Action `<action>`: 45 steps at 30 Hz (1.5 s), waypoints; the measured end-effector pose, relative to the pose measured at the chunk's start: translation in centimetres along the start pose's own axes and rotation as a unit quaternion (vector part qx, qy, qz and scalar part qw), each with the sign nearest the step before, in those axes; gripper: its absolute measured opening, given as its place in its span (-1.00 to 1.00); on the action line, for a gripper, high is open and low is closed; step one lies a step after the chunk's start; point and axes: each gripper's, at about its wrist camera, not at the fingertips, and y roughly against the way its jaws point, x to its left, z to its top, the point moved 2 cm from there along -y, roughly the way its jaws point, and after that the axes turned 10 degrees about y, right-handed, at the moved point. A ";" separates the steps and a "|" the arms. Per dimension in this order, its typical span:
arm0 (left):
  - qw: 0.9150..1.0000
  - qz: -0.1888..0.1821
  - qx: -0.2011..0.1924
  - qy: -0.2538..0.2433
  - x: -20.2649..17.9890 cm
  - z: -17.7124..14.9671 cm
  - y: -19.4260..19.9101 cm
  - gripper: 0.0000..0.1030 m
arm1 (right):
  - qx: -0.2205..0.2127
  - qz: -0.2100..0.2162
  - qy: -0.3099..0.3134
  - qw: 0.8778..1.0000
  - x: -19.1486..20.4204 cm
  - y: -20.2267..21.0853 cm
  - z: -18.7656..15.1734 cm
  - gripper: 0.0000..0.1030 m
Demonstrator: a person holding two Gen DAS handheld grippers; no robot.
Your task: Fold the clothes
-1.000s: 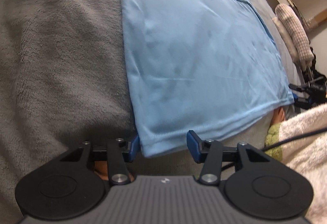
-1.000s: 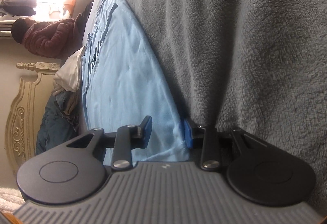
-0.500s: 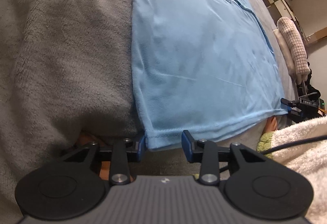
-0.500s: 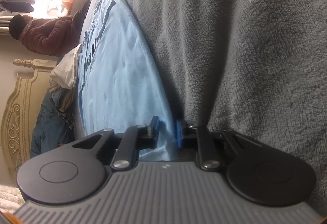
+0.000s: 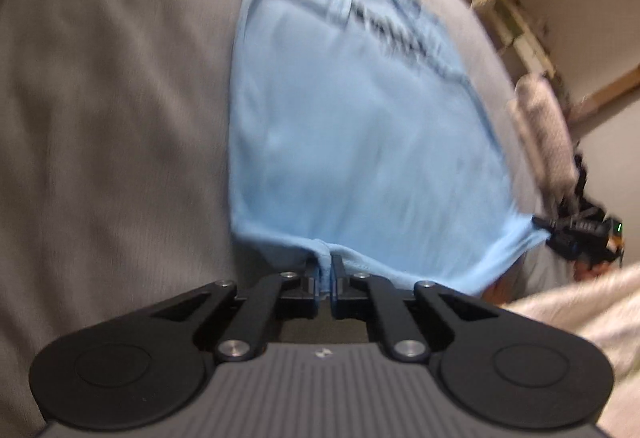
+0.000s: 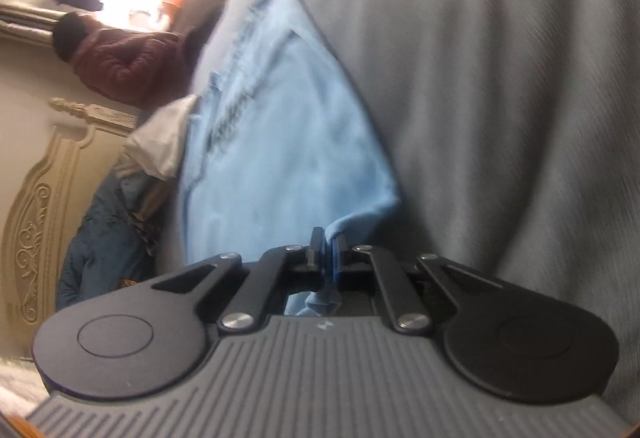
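A light blue T-shirt (image 5: 352, 142) with dark lettering lies spread on a grey fleece blanket (image 5: 104, 126). My left gripper (image 5: 326, 270) is shut on the shirt's bottom hem, which bunches up between the fingers. In the right wrist view the same light blue T-shirt (image 6: 280, 162) stretches away from me, and my right gripper (image 6: 326, 246) is shut on its other hem corner, with cloth pinched between the fingers and hanging behind them. The right gripper (image 5: 576, 234) also shows in the left wrist view at the hem's far corner. Both views are motion-blurred.
The grey blanket (image 6: 500, 98) covers the whole bed. A carved cream headboard (image 6: 48, 198), a maroon jacket (image 6: 128, 66) and piled clothes (image 6: 100, 242) stand beyond it. A cream fleece sleeve (image 5: 580, 302) sits at the right, and a padded rail (image 5: 544, 130) lies past the bed's edge.
Both grippers have closed from open onto the shirt's hem. The hem has lifted and pulled taut between them, and the views have swung up.
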 end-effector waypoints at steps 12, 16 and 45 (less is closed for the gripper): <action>0.989 0.002 -0.146 -0.021 -4.0 11.9 0.3 -0.90 | -0.073 0.026 0.066 0.995 5.3 -4.2 11.5 -0.97; 0.984 0.009 -0.179 -0.018 -4.1 15.3 -0.2 -0.90 | -0.093 0.022 0.082 0.992 6.8 -6.6 15.4 -0.97; 0.968 0.012 -0.196 0.155 2.5 32.4 -13.6 -0.24 | -0.099 -0.038 -0.073 0.992 -1.4 -24.4 28.9 -0.85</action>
